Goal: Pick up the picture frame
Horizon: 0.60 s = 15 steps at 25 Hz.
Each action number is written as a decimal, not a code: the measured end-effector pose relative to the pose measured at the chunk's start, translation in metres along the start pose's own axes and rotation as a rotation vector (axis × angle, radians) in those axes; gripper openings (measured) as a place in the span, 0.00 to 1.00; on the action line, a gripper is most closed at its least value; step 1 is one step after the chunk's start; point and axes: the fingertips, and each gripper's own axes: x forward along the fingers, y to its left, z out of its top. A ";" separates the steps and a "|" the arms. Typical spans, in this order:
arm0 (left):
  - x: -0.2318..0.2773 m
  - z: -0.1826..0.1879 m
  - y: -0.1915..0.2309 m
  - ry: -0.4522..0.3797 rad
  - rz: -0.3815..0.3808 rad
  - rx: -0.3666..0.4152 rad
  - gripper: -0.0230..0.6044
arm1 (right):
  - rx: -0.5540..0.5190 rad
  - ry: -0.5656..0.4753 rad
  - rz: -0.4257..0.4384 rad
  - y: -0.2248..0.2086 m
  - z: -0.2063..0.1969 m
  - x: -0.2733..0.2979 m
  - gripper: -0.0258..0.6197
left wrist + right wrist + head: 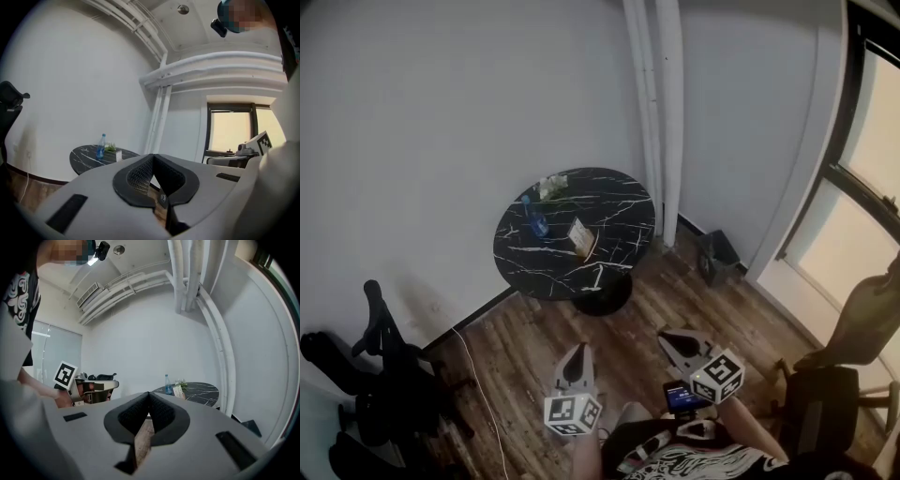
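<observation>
In the head view, a round black marble table (546, 261) stands at the centre of the frame on a wooden floor (525, 347), against a white wall. The picture frame (582, 238) stands upright near the middle of the tabletop. A blue bottle (534, 217) is just to its left and a small green plant (551, 187) sits by the table's upper edge. White pipes (656, 112) run up the wall at upper centre, and a dark bin (718, 257) sits right of the table. A black office chair (366, 384) fills the lower left. At the bottom of the frame the left gripper (576, 352) and the right gripper (673, 339) are held side by side over the floor, well apart from the table. In the left gripper view the jaws fill the lower half with their tips together and nothing between them. The table (86, 159) is small at centre left, carrying the bottle (101, 146), the plant (110, 148) and, rightmost, the picture frame (118, 155). A lit window (232, 131) is at the right. In the right gripper view the jaws also meet at the tips, empty. The table (199, 392) lies right of centre with the bottle (167, 384) and the picture frame (178, 391) on it, and the left gripper (91, 389) shows at the left.
</observation>
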 end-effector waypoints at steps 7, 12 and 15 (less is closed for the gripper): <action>0.010 -0.006 0.005 0.002 0.013 -0.016 0.06 | 0.058 0.005 -0.013 -0.016 -0.009 0.005 0.07; 0.033 -0.014 0.014 0.023 0.017 -0.024 0.06 | 0.101 0.018 -0.020 -0.040 -0.017 0.026 0.07; 0.056 -0.016 0.030 0.028 0.027 -0.039 0.06 | 0.094 0.037 -0.008 -0.054 -0.018 0.049 0.07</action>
